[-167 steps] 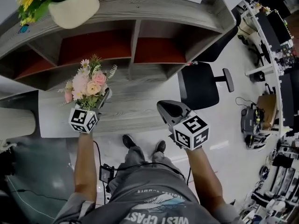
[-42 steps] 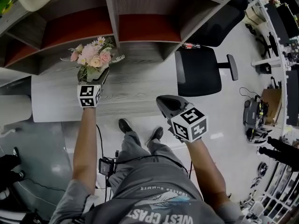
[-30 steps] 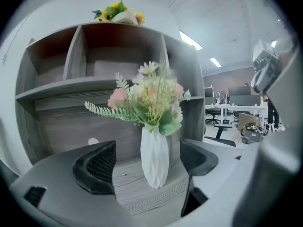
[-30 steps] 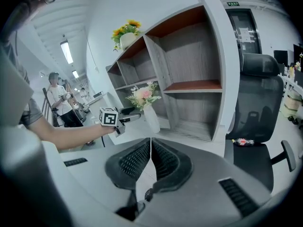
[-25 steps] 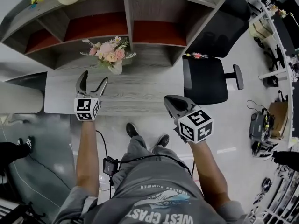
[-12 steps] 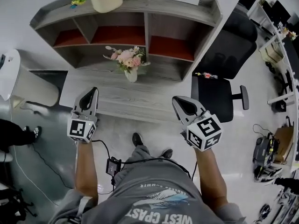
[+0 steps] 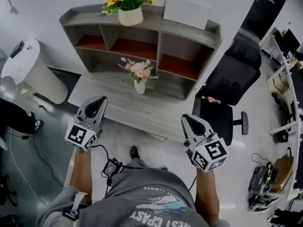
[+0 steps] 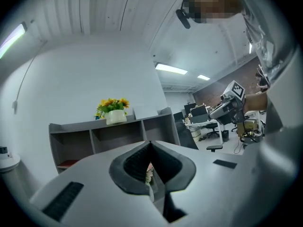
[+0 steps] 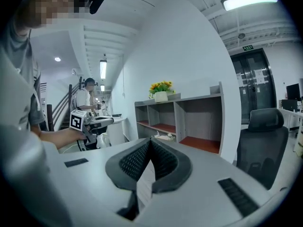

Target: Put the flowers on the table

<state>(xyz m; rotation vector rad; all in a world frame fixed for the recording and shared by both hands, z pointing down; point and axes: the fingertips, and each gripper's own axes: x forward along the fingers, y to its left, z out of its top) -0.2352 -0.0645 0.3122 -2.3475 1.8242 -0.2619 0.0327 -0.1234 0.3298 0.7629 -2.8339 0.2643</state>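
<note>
Handling: flowers [image 7: 138, 71] light, top-heavy, petals soft; white vase [image 7: 139, 86] stiff, smooth, likely breakable.
Grip spot: vase body, below the blooms.
Location: upright on table [image 7: 118, 104], before shelf unit [image 7: 158, 44]; placement looks done.
Left gripper [image 7: 100, 101]: jaws just closed, clenched, empty.
Right gripper [image 7: 186, 120]: clenched, empty, well apart from flowers.

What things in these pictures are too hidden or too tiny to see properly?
- Left gripper view: the pink flowers show only as a sliver behind the shut jaws of the left gripper.
- Head view: the small thing on the black chair is too tiny to name.
- Head view: one shoe shows; the person's body hides the other.
</note>
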